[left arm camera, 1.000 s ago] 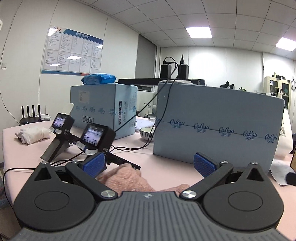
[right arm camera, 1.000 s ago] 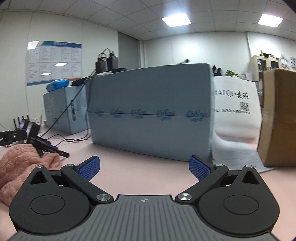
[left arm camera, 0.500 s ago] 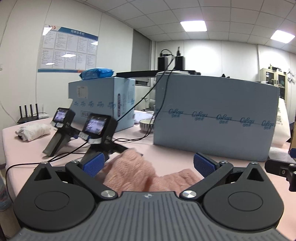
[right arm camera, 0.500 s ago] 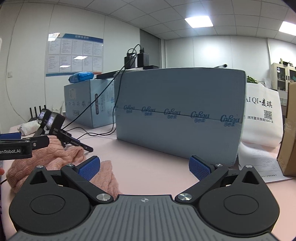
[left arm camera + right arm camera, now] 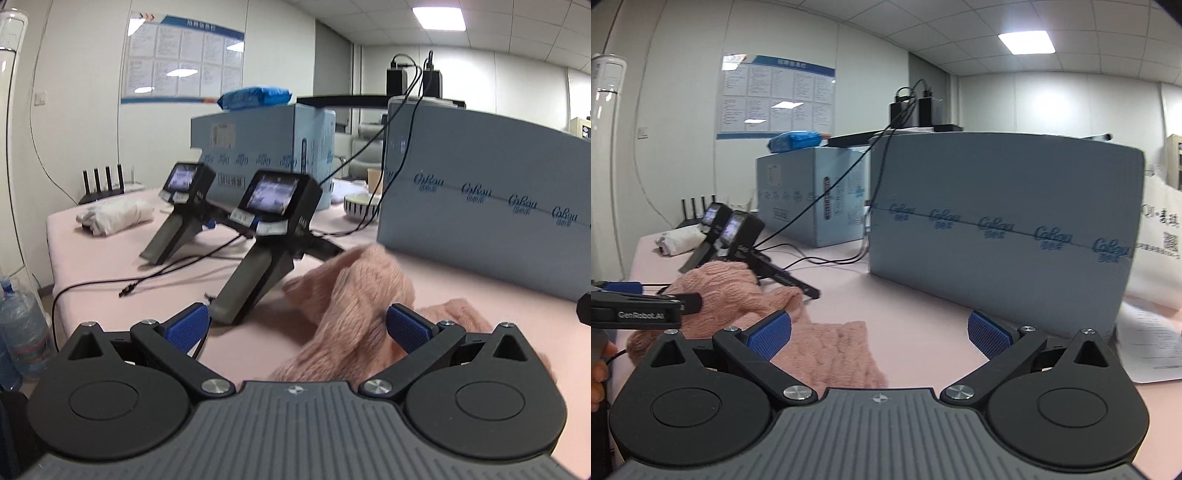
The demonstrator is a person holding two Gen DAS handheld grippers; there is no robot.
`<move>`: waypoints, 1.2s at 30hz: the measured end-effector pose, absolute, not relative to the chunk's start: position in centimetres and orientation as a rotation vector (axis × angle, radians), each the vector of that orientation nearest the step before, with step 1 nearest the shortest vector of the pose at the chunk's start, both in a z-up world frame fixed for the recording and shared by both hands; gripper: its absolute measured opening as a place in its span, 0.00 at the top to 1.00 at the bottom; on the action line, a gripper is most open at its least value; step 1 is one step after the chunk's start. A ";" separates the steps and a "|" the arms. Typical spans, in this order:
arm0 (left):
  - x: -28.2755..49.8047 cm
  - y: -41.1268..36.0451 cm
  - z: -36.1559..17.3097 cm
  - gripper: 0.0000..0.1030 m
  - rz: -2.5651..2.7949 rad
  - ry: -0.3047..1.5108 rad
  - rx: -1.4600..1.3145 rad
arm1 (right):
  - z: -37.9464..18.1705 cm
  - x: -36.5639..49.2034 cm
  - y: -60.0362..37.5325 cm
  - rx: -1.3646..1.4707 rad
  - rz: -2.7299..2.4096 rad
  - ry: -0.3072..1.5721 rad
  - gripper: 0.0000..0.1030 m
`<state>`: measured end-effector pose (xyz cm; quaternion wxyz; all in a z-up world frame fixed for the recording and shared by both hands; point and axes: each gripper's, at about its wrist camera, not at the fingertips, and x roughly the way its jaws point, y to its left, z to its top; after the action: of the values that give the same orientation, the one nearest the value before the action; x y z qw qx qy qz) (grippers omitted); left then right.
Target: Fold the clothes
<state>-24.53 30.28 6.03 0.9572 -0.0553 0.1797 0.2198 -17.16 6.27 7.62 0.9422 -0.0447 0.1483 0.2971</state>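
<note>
A crumpled pink knit sweater (image 5: 354, 295) lies on the pink table (image 5: 110, 258). My left gripper (image 5: 297, 326) is open; the sweater bunches up between its blue pads, nearer the right pad (image 5: 408, 328). In the right wrist view the sweater (image 5: 827, 347) spreads from the left to under my open right gripper (image 5: 879, 330), whose left pad (image 5: 768, 334) is over the fabric. The left gripper (image 5: 639, 308) shows at the left edge, beside the raised part of the sweater.
Two spare handheld grippers with lit screens (image 5: 273, 236) stand on the table with cables. Large blue-grey boxes (image 5: 491, 218) block the back. A folded white cloth (image 5: 114, 216) and a router (image 5: 103, 184) sit far left. Papers (image 5: 1152, 339) and a white bag lie right.
Both grippers have swung to the left and come closer to the sweater. The sweater now fills more of both views and reaches under the right gripper.
</note>
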 end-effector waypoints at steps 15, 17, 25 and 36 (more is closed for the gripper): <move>-24.5 30.9 3.5 0.22 0.323 0.454 -0.145 | 2.1 -12.9 8.4 -0.087 0.621 0.554 0.27; -24.3 30.7 3.3 0.41 0.325 0.465 -0.133 | 1.6 -12.6 8.5 -0.087 0.629 0.589 0.39; -24.7 29.7 2.9 0.77 0.308 0.446 -0.087 | 1.0 -12.8 8.7 -0.108 0.643 0.618 0.73; -25.1 28.8 3.9 0.86 0.317 0.437 -0.069 | 2.3 -14.4 6.7 -0.089 0.628 0.566 0.90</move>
<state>-25.15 28.79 3.91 0.9632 -0.0340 0.2157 0.1565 -14.43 6.66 2.27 0.9110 -0.0429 0.2747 0.3046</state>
